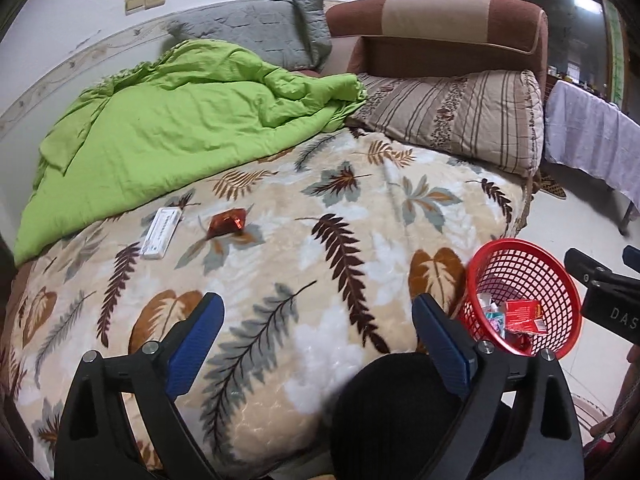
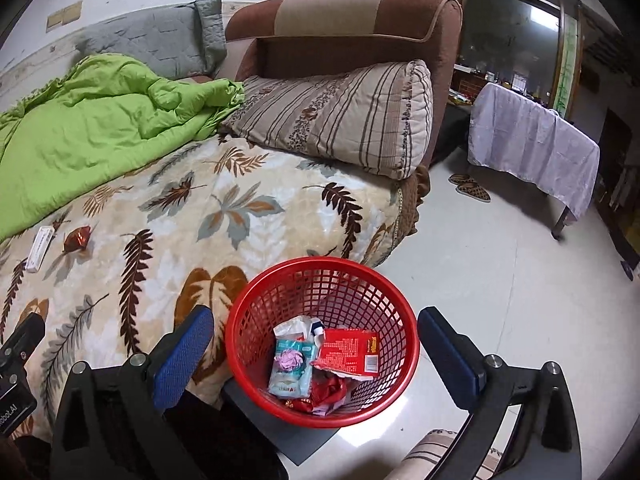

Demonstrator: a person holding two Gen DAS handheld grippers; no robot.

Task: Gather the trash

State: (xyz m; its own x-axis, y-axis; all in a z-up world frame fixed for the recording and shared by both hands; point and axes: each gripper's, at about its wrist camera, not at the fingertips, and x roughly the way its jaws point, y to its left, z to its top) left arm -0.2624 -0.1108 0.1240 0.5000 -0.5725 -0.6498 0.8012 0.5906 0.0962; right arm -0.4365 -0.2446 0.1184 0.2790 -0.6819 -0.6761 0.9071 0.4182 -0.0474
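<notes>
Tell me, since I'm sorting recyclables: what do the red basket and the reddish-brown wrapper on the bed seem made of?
The red basket looks like moulded plastic: glossy, uniform red, with a regular open lattice wall. The reddish-brown wrapper looks like metallic foil or foil-faced film: crinkled, with bright glints, though blur leaves that open.

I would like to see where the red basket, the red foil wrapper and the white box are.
red basket [image 2: 256,292]: right wrist view, on the inner mesh wall.
red foil wrapper [image 1: 228,222]: left wrist view, on its crumpled middle.
white box [image 1: 160,232]: left wrist view, on its top face.
</notes>
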